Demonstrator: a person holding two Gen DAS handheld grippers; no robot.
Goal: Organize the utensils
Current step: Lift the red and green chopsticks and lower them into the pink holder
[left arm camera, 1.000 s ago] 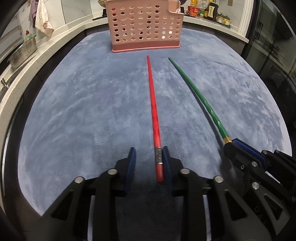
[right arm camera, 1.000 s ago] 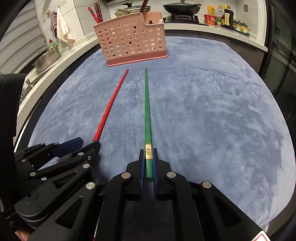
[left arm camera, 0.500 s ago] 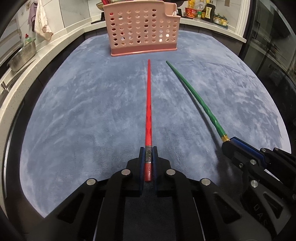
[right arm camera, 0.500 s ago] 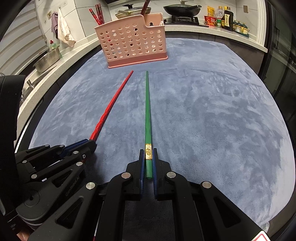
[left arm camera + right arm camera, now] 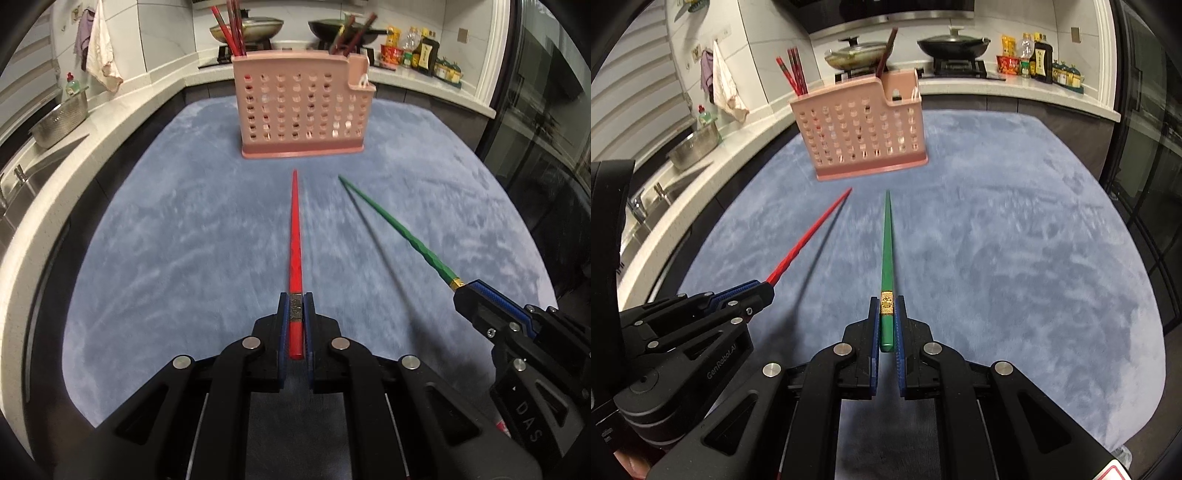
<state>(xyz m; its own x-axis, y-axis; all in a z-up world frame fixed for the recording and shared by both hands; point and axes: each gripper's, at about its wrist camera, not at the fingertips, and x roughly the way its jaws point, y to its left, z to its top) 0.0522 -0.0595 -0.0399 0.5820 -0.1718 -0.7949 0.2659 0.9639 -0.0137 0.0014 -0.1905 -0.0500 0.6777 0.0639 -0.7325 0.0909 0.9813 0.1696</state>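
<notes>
both chopsticks now lifted: red chopstick (image 5: 295, 236), faceted green chopstick (image 5: 887, 251)

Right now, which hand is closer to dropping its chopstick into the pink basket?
Probably left. Its red chopstick points straight at the pink basket. The right's green chopstick aims at the basket's right end. It is a close call.

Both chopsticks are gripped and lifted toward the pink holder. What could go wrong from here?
Each gripper, left and right, pinches only the butt end of its chopstick, so the red chopstick or green chopstick could pivot or slip. The long tips might catch the pink holder wall or tip it, and chopsticks already fill some compartments.
</notes>
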